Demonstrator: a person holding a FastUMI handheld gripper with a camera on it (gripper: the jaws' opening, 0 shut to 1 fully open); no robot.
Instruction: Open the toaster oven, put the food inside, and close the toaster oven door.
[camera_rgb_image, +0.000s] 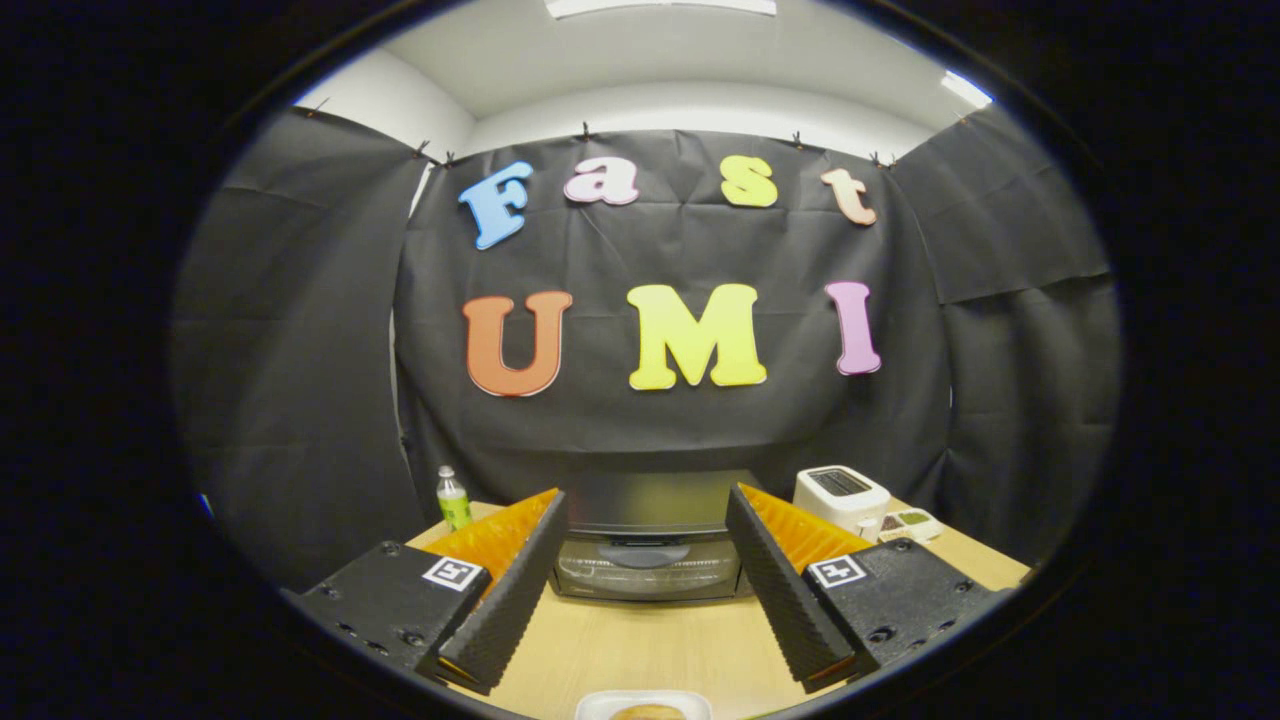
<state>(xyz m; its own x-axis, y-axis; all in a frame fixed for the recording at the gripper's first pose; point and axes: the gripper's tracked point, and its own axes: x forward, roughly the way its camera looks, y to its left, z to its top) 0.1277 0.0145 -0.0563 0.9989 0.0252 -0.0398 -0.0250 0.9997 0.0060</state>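
Pale wooden table (640, 640) carries a dark, glass-fronted toaster oven (648, 540), door closed, straight beyond the claw (640, 655), which gapes wide and holds nothing. Nearer than the oven, under the fingers, sits browned food (648, 712) on a white plate (600, 703).

Ceiling light panels (660, 6) lit the booth evenly from above. Wooden table (640, 640) bright, shadows faint. Fisheye bent the edges strongly. Toaster oven (648, 560) door glass perhaps carried slight glare.
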